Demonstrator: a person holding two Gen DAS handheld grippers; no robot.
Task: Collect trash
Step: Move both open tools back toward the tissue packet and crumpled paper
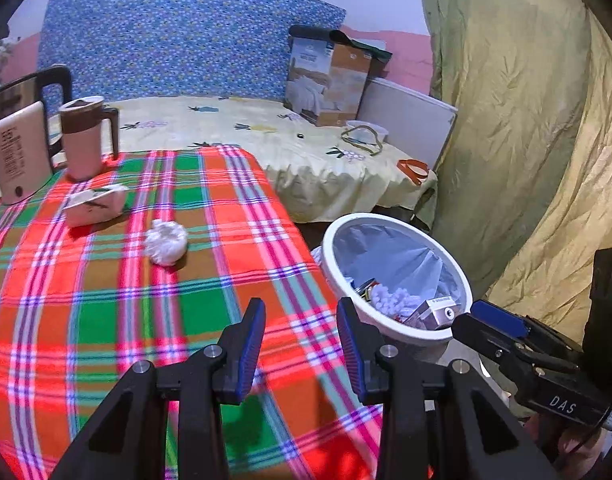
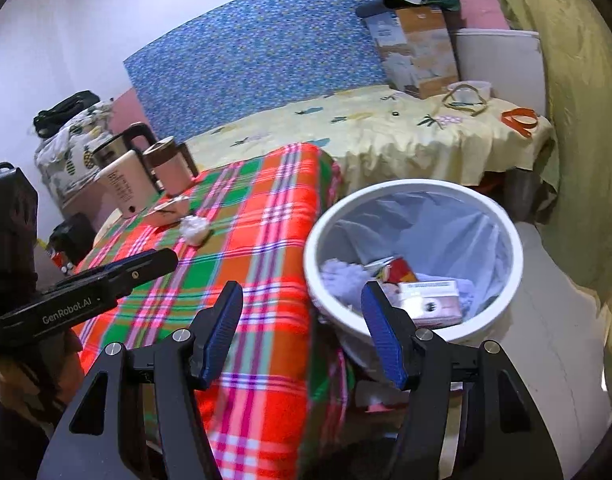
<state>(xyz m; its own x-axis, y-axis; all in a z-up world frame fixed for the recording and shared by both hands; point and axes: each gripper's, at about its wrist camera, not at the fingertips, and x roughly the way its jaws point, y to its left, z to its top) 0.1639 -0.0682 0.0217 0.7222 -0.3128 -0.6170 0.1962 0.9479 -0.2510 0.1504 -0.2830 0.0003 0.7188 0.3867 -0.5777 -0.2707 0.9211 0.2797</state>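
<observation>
1. Your left gripper [image 1: 301,354] sits at 6 o'clock in the left wrist view, jaws apart and empty, over the plaid cloth [image 1: 105,320].
2. Your right gripper [image 2: 301,332] sits at 6 o'clock in the right wrist view, jaws apart and empty; one finger lies over the cloth's edge, the other over the bin [image 2: 506,240] rim.
3. Each gripper shows in the other's view: the right one at 4 o'clock from the left wrist, the left one at 9 o'clock from the right wrist.
4. The white bin stands just beside the table, at 3 o'clock of the left gripper. It is lined with a pale bag and holds a small box [image 2: 426,304], white fluff and a red wrapper.
5. A crumpled white wad [image 1: 165,242] lies on the cloth at 11 o'clock of the left gripper, well apart from the fingers.
6. Just beyond the wad, at 10 o'clock, lies a tissue pack [image 1: 95,206].
7. Farther at 10 o'clock stand a mug [image 1: 85,140], a beige device [image 1: 19,152] and a kettle [image 1: 21,92].
8. At 12 o'clock lies a bed [image 1: 233,128] with a carton [image 1: 330,80] and a blue headboard [image 1: 177,36].
</observation>
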